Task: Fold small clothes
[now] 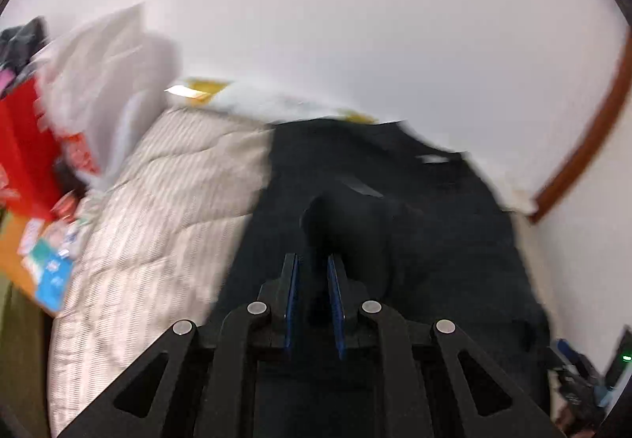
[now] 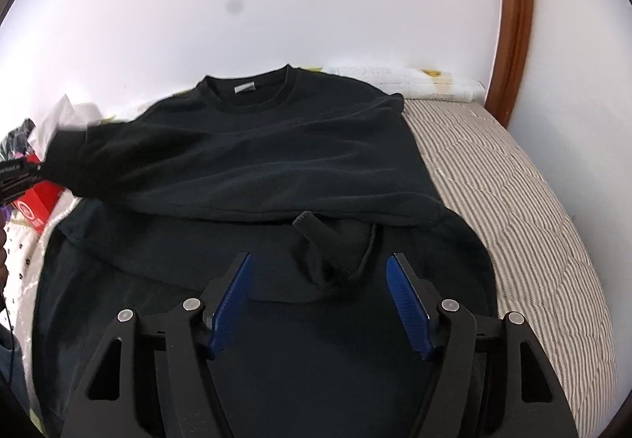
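Note:
A black long-sleeve sweatshirt [image 2: 276, 157] lies on a striped bed quilt [image 2: 513, 201], collar and grey label toward the wall. In the left wrist view, my left gripper [image 1: 314, 260] is shut on a black sleeve cuff [image 1: 343, 217] of the sweatshirt [image 1: 434, 240] and holds it lifted; the view is motion-blurred. In the right wrist view the left gripper [image 2: 23, 177] shows at the far left, holding that sleeve [image 2: 118, 161] stretched out. My right gripper [image 2: 320, 260] is open and empty, low over the lower part of the garment, near the other cuff [image 2: 316, 236].
A red box [image 1: 23, 153] and pillows [image 1: 102, 82] sit with clutter at the bed's left side. White wall behind; a brown wooden frame [image 2: 513, 23] stands to the right. Bare striped quilt [image 1: 166, 201] lies beside the garment.

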